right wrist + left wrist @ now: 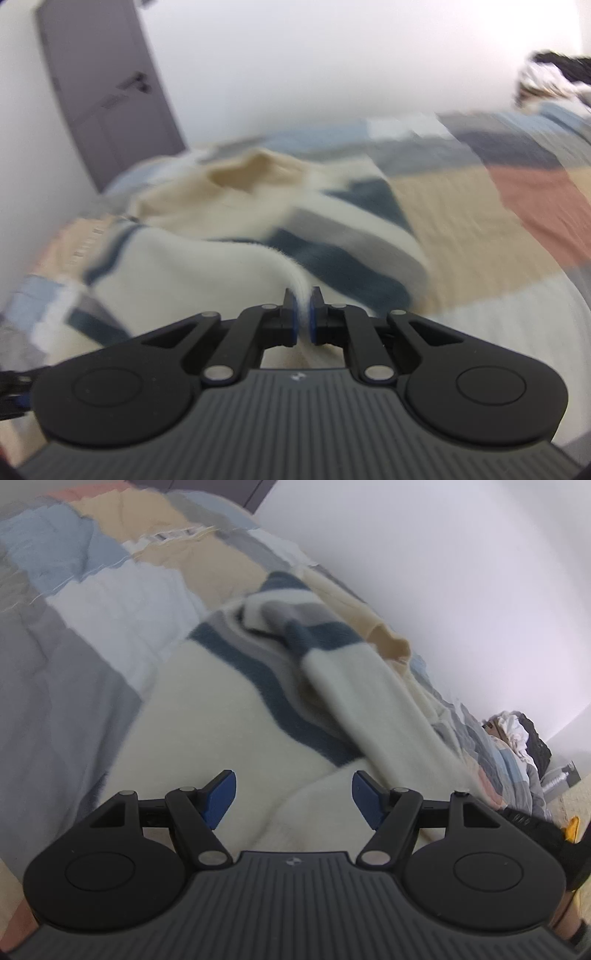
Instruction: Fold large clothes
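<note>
Sweater (207,266) in right gripper (303,314); labels unreadable

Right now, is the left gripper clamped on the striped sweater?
No, the left gripper is open, its fingers apart above the cream striped sweater.

no readable text, labels or numbers

The sweater (229,716) ahead of the left gripper (293,794) is cream with dark blue and grey stripes. The bedspread (92,590) beyond it is a patchwork of grey, pale blue, white, tan and salmon blocks. Both grippers are black with blue pads (221,794). Far left of the right gripper (303,310), the door (110,96) is grey-purple.
</note>
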Demonstrator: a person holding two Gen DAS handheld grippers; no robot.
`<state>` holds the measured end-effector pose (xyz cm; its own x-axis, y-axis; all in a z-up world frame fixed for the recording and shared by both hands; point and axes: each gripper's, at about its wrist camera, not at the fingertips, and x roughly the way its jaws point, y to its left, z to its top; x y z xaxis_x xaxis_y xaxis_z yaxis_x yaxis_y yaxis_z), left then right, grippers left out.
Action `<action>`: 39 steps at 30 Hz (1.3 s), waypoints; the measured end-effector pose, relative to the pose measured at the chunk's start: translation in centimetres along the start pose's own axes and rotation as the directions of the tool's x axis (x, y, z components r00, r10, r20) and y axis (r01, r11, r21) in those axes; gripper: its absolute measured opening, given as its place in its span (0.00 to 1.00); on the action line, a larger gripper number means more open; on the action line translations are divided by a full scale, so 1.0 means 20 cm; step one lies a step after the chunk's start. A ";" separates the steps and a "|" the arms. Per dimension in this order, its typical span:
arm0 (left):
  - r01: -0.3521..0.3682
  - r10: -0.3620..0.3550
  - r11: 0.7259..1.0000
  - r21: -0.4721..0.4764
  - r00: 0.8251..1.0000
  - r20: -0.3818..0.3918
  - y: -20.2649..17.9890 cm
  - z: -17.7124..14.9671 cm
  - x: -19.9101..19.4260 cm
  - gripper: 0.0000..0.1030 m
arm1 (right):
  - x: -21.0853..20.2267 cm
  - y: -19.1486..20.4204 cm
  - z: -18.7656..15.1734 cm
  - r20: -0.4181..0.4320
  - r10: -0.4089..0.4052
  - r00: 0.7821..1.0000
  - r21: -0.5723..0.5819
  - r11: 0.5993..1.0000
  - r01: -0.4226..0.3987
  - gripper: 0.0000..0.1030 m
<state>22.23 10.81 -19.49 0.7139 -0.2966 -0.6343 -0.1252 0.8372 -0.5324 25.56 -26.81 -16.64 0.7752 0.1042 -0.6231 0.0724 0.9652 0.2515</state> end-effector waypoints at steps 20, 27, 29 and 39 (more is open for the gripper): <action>-0.025 0.024 0.999 -0.049 1.000 -0.007 0.03 -0.11 -0.24 0.72 | -0.32 -0.10 -0.08 -0.045 0.054 0.998 0.172 0.984 -0.046 0.12; -0.043 0.041 0.995 -0.094 0.999 -0.016 0.08 -0.21 -0.34 0.75 | -0.50 -0.07 -0.15 -0.122 0.110 0.986 0.167 0.982 -0.089 0.67; -0.056 0.055 0.994 -0.090 0.998 -0.008 0.08 -0.23 -0.37 0.77 | -0.53 -0.05 -0.15 -0.149 0.103 0.984 0.128 0.988 -0.084 0.70; -0.120 0.129 0.980 -0.155 0.990 0.049 0.15 -0.23 -0.48 0.84 | -0.41 -0.25 -0.21 -0.310 -0.037 0.950 0.304 0.943 0.136 0.76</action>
<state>11.85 14.04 -17.67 0.7247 -0.1628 -0.6695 -0.3158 0.7851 -0.5328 16.18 -31.55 -15.88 0.5393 0.1376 -0.8308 0.3641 0.8515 0.3773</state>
